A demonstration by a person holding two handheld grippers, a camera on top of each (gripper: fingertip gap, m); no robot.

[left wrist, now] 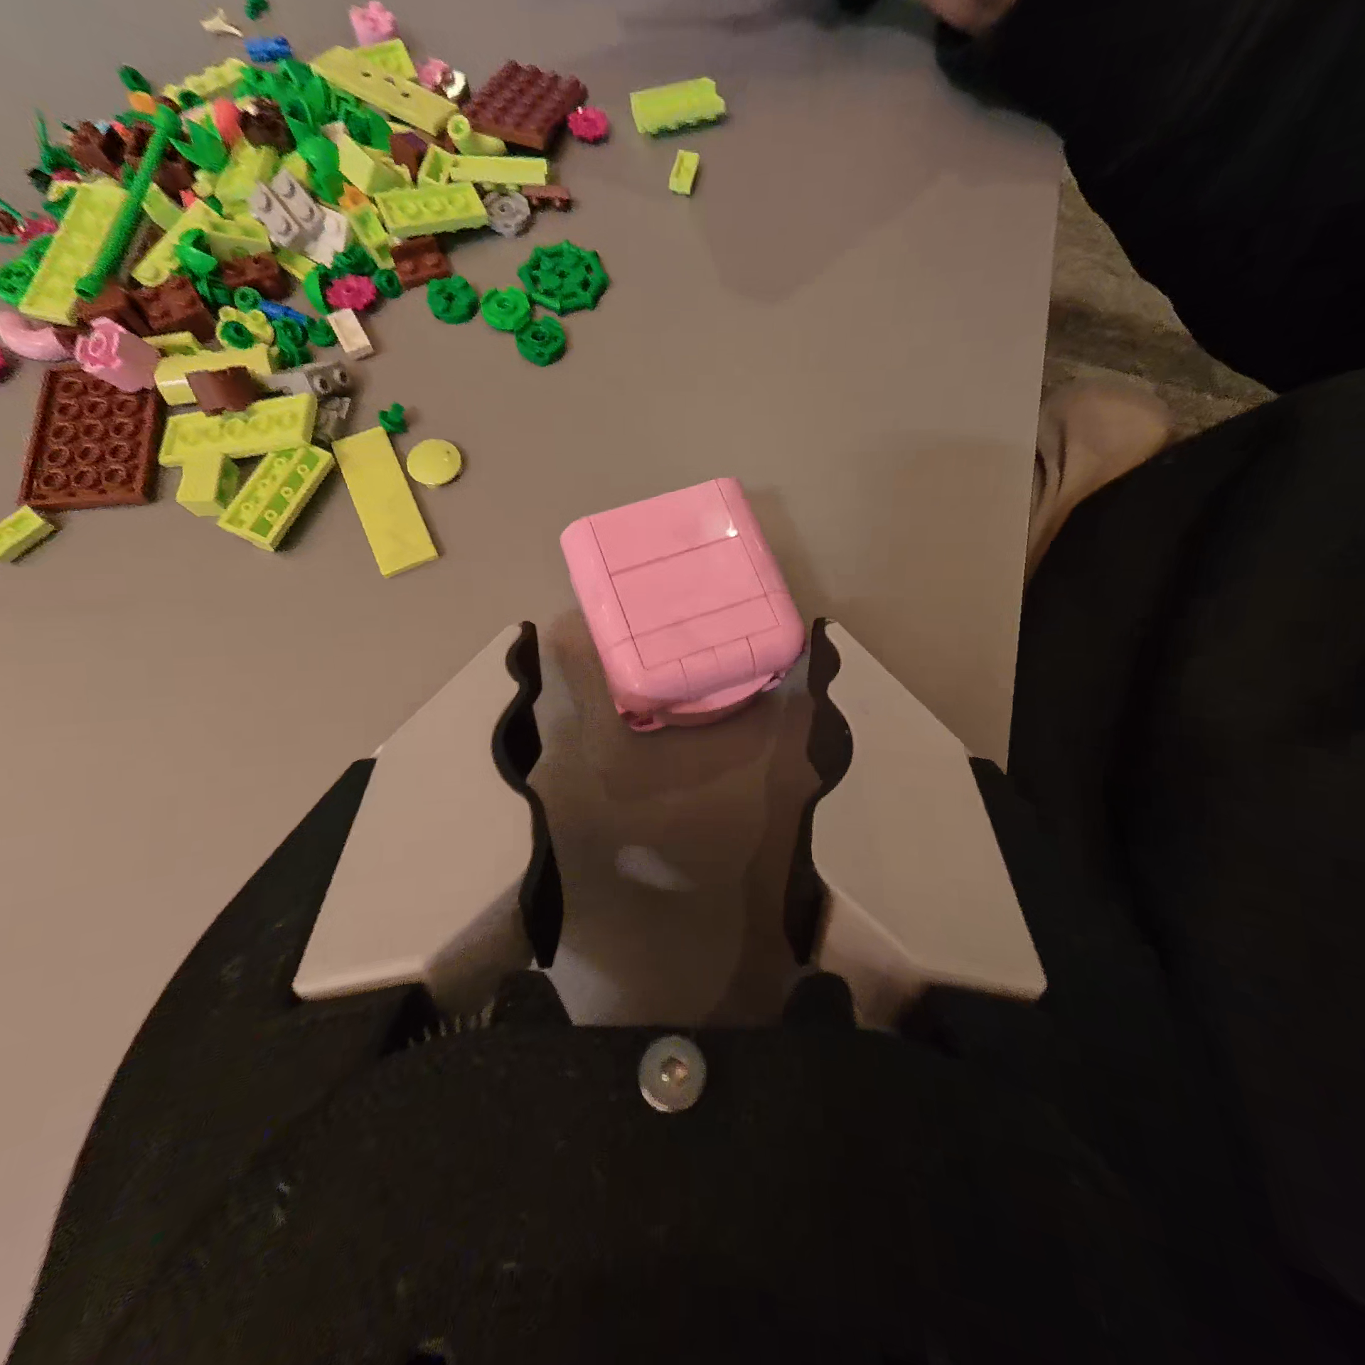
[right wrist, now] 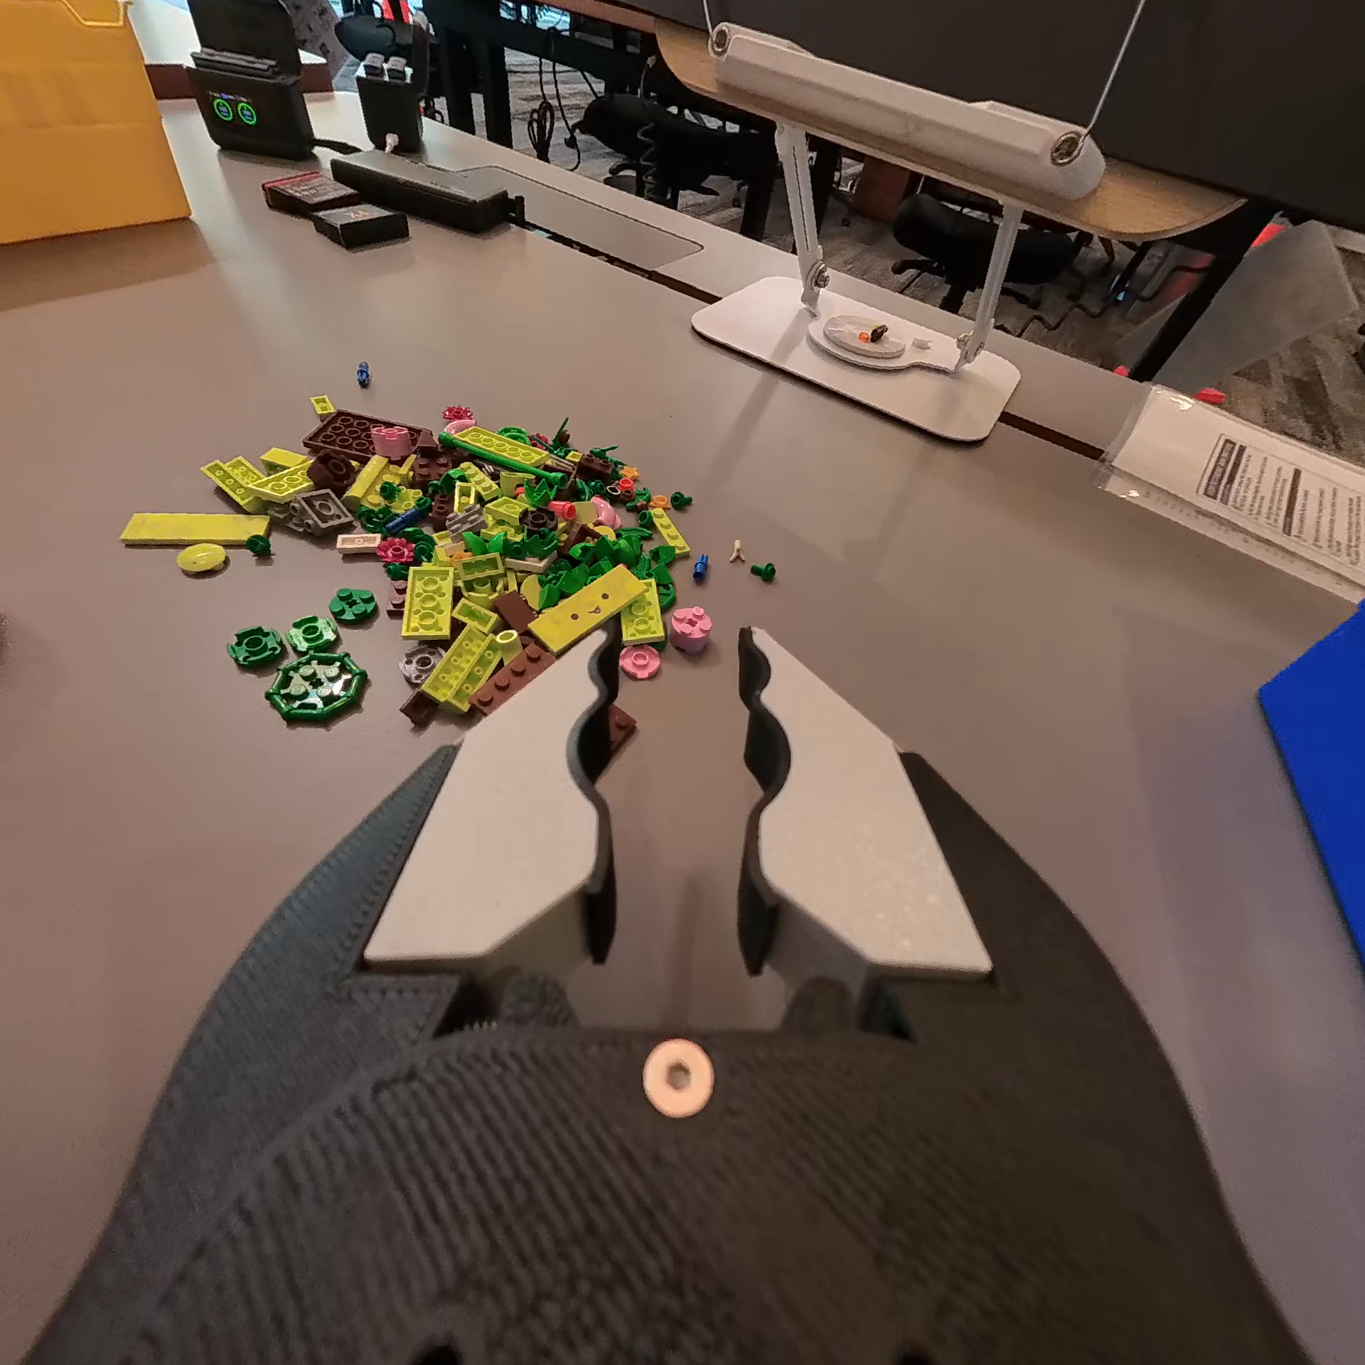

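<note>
Grey desk [left wrist: 739, 295]: a pink rounded brick-built cube [left wrist: 676, 598] is framed just ahead of the left gripper [left wrist: 672, 628], fingers wide. Right gripper [right wrist: 676, 642], fingers half-parted and empty, is held beside a loose plastic brick pile [right wrist: 473, 532].

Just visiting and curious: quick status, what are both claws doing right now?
Left gripper open, pink block just past its tips. Right gripper open, empty, at edge of brick pile. Nothing between its fingers but bare table.

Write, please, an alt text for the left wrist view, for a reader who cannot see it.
The left gripper, its jaws open, hovers over a grey table with a pink cube built of bricks just ahead of its tips, not gripped. A pile of loose lime, green and brown bricks lies farther left.
</note>
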